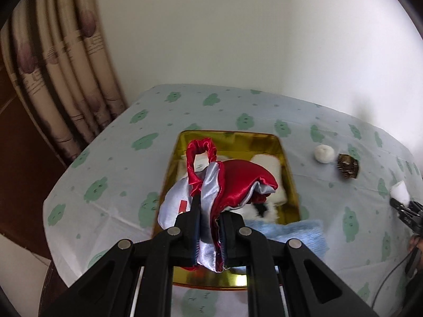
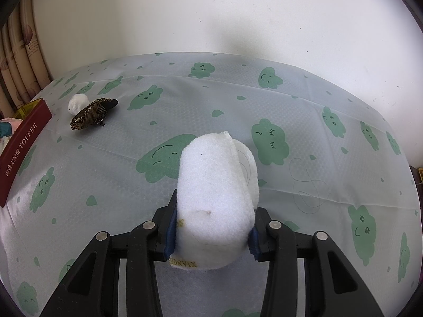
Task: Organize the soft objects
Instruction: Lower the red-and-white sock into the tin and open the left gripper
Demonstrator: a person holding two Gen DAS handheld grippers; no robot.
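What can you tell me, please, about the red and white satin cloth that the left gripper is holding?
The satin cloth is a shiny, crumpled piece, red on one face and silvery white on the other, with a gathered red loop at its top. The left gripper is shut on its lower folds, holding it bunched and upright above the gold tin. Whether it touches the soft items inside cannot be told.

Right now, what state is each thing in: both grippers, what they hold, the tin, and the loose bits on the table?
Left gripper: shut on red and silver satin cloth, above the tin.
Right gripper: shut on folded white sponge pad, off the table.
Gold tin: open, soft items inside.
White cotton ball: loose on table, touching brown hair clip.
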